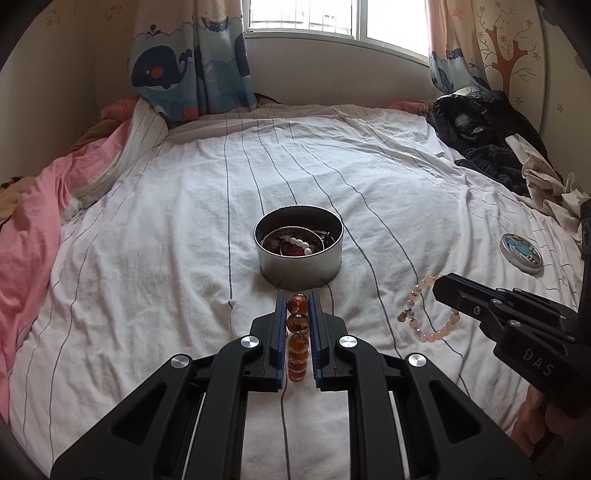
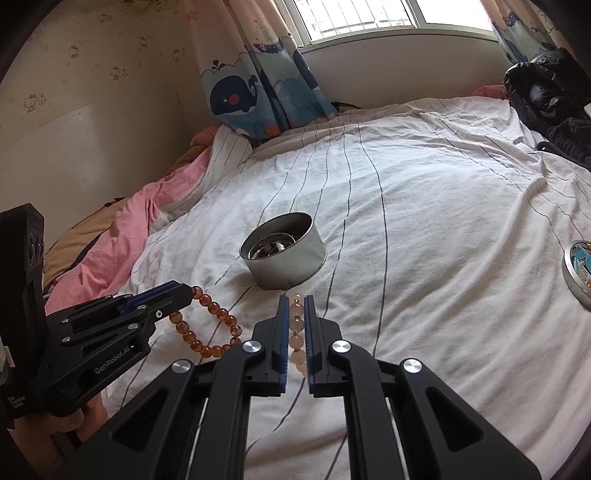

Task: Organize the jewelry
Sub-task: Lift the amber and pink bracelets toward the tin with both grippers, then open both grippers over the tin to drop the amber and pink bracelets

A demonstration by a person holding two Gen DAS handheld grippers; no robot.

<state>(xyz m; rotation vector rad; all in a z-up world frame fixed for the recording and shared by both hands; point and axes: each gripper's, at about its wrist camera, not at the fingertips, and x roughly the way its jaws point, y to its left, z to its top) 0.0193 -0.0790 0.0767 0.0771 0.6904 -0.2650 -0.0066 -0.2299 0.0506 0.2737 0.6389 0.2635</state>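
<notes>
amber bracelet [image 1: 297, 334] pinched in left tool [image 1: 297, 301], near tin [image 1: 299, 258].

Location: a home bedroom, likely a child's. Evidence: a bed [image 1: 332, 166] covered by a white striped sheet, a pink duvet [image 1: 29, 229] bunched along one side, whale-print curtains [image 1: 192, 59] at the window [image 1: 303, 14], cartoon-cat wallpaper [image 2: 74, 51], and dark clothing [image 1: 484, 133] piled by the wall

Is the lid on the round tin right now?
No. The tin stands open on the bed with jewelry showing inside, and its lid lies apart on the sheet to the right.
</notes>
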